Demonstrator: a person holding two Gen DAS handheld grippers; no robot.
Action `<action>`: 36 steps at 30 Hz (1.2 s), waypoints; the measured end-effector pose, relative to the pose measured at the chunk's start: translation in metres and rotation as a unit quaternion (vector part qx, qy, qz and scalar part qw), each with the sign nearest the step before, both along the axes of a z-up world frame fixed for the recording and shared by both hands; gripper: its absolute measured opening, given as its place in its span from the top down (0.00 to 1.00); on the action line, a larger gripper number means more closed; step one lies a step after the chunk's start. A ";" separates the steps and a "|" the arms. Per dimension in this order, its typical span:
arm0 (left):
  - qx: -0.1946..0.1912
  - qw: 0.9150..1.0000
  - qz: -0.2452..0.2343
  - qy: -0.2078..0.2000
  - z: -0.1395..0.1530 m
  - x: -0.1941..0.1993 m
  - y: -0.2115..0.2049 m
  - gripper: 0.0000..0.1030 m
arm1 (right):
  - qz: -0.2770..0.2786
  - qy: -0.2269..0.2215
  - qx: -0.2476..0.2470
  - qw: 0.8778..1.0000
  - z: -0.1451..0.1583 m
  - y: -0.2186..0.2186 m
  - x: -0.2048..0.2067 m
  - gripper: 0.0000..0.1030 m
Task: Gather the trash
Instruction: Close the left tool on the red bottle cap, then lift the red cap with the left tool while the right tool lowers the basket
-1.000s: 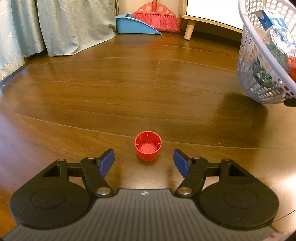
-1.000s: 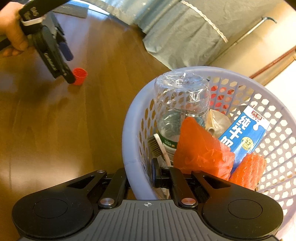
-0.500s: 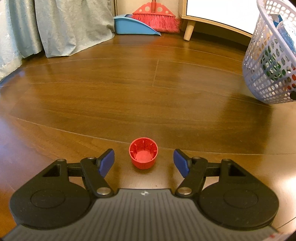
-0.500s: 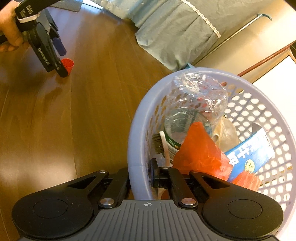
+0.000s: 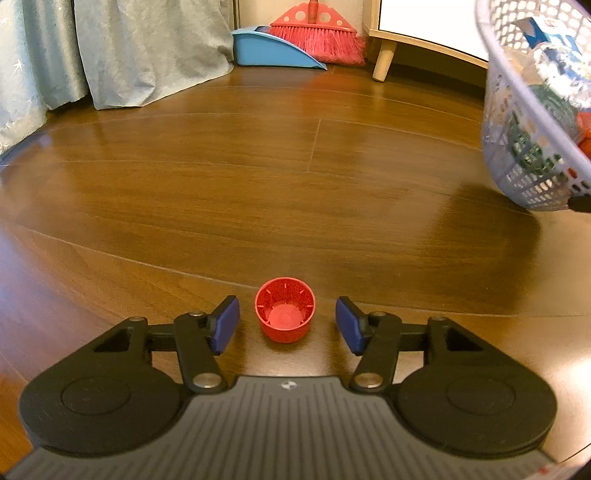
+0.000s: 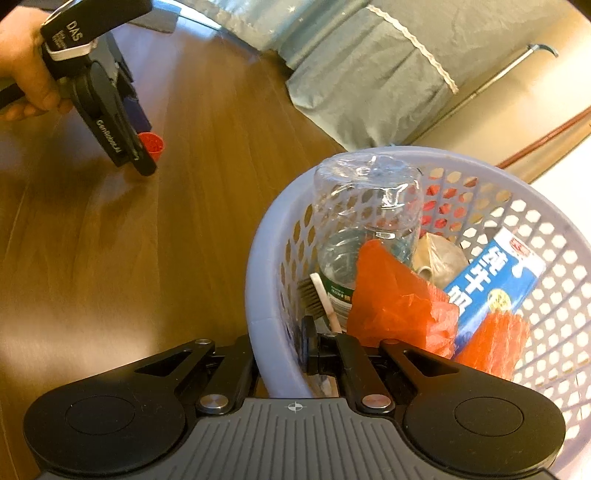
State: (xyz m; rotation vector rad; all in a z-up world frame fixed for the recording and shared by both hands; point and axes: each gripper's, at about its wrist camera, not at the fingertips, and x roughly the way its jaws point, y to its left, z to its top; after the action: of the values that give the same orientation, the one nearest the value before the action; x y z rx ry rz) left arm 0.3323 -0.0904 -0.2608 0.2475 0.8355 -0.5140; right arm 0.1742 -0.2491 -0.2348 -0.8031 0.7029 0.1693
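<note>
A small red plastic cap (image 5: 285,310) lies open side up on the wooden floor, between the blue pads of my open left gripper (image 5: 286,325), which touch neither side. In the right wrist view the same red cap (image 6: 152,145) shows beside the left gripper (image 6: 142,155), held by a hand. My right gripper (image 6: 280,350) is shut on the rim of a lilac mesh basket (image 6: 258,280), carried above the floor. The basket holds a clear bottle (image 6: 365,206), orange wrappers (image 6: 399,299), a blue milk carton (image 6: 495,280) and a brush.
A blue dustpan (image 5: 273,51) and red broom (image 5: 314,33) lean at the far wall, beside a cabinet's wooden leg (image 5: 382,62). Grey-blue curtains (image 5: 110,55) hang at the left. The basket (image 5: 532,147) hangs at the right edge of the left wrist view.
My left gripper has edged forward so the red cap now sits between its pads. The basket in my right gripper has swung and tilted a little.
</note>
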 end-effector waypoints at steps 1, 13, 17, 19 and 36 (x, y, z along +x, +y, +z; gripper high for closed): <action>0.000 1.000 0.000 0.000 0.000 0.000 0.000 0.52 | 0.004 0.000 0.000 1.000 -0.001 0.002 0.000 0.98; -0.001 1.000 0.001 0.002 0.001 0.001 0.006 0.73 | 0.015 0.003 -0.005 1.000 -0.005 0.011 -0.003 0.97; 0.001 1.000 -0.005 0.002 0.004 -0.006 0.009 0.73 | 0.020 0.005 -0.004 1.000 -0.005 0.014 -0.006 0.97; 0.001 1.000 -0.006 0.005 0.004 -0.011 0.011 0.73 | 0.022 0.005 -0.003 1.000 -0.005 0.016 -0.008 0.98; 0.007 0.998 -0.037 0.041 0.032 -0.073 0.036 0.73 | 0.051 0.016 0.010 0.999 0.009 0.042 -0.030 0.98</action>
State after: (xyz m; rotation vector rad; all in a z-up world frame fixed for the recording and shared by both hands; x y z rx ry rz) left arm 0.2596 -0.0545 -0.2286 0.2736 0.9125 -0.5912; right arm 0.1446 -0.2071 -0.2253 -0.8183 0.6888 0.2822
